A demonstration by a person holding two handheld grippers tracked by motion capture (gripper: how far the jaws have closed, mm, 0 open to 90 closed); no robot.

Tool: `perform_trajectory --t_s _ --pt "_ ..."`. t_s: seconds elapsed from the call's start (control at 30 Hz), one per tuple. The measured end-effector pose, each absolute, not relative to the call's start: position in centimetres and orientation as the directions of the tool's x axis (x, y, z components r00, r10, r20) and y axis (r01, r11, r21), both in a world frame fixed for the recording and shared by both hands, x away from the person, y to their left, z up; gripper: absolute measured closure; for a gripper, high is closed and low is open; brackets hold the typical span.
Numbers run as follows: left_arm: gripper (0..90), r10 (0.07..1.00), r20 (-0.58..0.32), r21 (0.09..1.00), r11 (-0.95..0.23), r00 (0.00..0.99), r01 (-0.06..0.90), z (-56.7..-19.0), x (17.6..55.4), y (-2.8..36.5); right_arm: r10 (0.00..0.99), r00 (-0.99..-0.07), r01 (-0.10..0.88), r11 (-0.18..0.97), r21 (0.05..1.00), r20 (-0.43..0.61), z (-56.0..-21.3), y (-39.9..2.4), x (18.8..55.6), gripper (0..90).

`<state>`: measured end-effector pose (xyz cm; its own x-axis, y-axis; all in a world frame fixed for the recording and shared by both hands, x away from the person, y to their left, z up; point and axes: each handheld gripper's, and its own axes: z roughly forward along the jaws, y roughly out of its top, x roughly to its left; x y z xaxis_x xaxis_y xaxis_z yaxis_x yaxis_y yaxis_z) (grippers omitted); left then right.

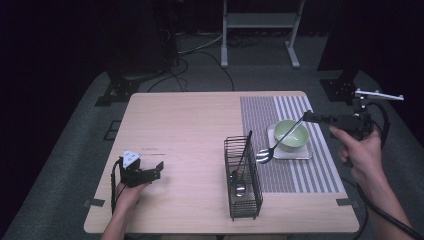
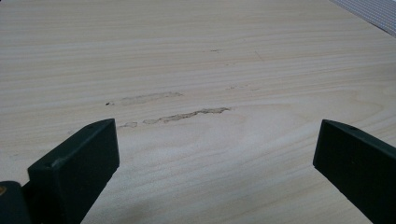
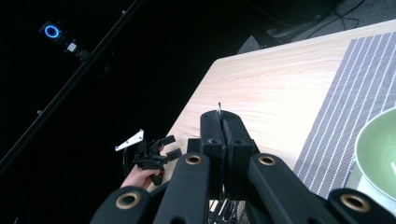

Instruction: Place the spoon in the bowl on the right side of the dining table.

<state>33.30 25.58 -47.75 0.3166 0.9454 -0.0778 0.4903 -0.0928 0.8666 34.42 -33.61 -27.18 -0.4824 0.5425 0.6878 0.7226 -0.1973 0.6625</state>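
Bowl (image 3: 380, 154) cut by right edge

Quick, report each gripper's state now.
Left gripper: open, holding nothing.
Right gripper: shut on the spoon.

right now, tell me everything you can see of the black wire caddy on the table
The black wire caddy is a tall, narrow rectangular basket of thin dark metal bars, open at the top. It stands upright on the light wooden table, near the front edge, its right side over the left edge of the grey striped placemat. Inside, a metal spoon rests bowl down, its dark handle leaning out past the rim. No gripper touches the caddy.
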Motion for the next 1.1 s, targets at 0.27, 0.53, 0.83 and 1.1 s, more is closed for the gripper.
perform_trajectory --t_s 0.27,0.53,0.83,1.1 --pt "0.0 0.946 -0.077 0.867 -0.093 0.316 0.489 -47.8 33.3 25.6 0.555 -0.463 0.726 -0.211 0.655 0.691 -27.3 -34.3 34.6 88.5" --pt "0.0 0.946 -0.079 0.868 -0.089 0.313 0.489 -47.8 33.3 25.6 0.57 -0.442 0.727 -0.225 0.649 0.692 -27.6 -35.0 34.9 88.5" --pt "0.0 0.946 -0.076 0.867 -0.093 0.315 0.489 -47.8 33.3 25.6 0.589 -0.416 0.726 -0.243 0.643 0.693 -28.4 -35.9 35.3 88.4" --pt "0.0 0.946 -0.075 0.867 -0.094 0.315 0.489 -47.8 33.3 25.6 0.607 -0.398 0.728 -0.247 0.64 0.688 -29.0 -36.1 35.7 88.4"
